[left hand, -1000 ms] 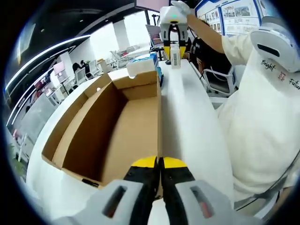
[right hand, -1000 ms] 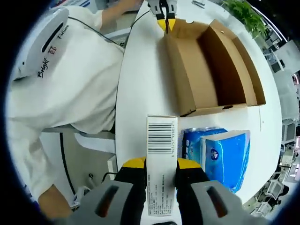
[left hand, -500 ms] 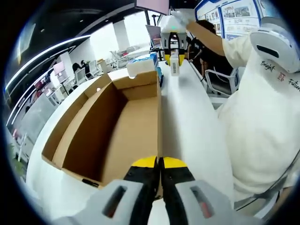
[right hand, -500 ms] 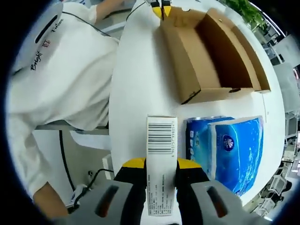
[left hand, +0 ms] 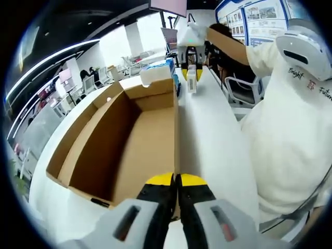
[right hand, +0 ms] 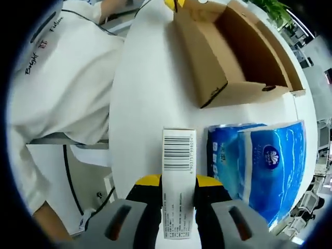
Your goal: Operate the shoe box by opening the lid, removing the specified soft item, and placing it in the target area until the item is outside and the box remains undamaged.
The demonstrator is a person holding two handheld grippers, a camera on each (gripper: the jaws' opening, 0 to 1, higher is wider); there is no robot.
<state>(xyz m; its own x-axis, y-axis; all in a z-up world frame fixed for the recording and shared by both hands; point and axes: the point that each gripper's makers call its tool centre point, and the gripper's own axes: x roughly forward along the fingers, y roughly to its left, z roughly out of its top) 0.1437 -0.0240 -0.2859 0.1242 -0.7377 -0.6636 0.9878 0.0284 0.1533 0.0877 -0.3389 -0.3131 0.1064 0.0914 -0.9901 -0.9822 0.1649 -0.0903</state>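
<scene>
Brown cardboard, the shoe box [left hand: 124, 140] lies open on my left, and my left claw [left hand: 175, 181] is clenched on its near wall. To the right, my right claw [right hand: 177, 182] grips the small white barcode pack [right hand: 178, 179]. It has dropped lower toward the white table [right hand: 150, 104] beside the blue tissue packs [right hand: 259, 166], so I think putting down comes next. Its long side points away from me.

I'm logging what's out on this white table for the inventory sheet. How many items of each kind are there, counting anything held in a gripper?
Cardboard shoe box, open: 1
Blue tissue packs, side by side: 2
Small white barcoded box, held in the right gripper: 1
Total: 4
</scene>
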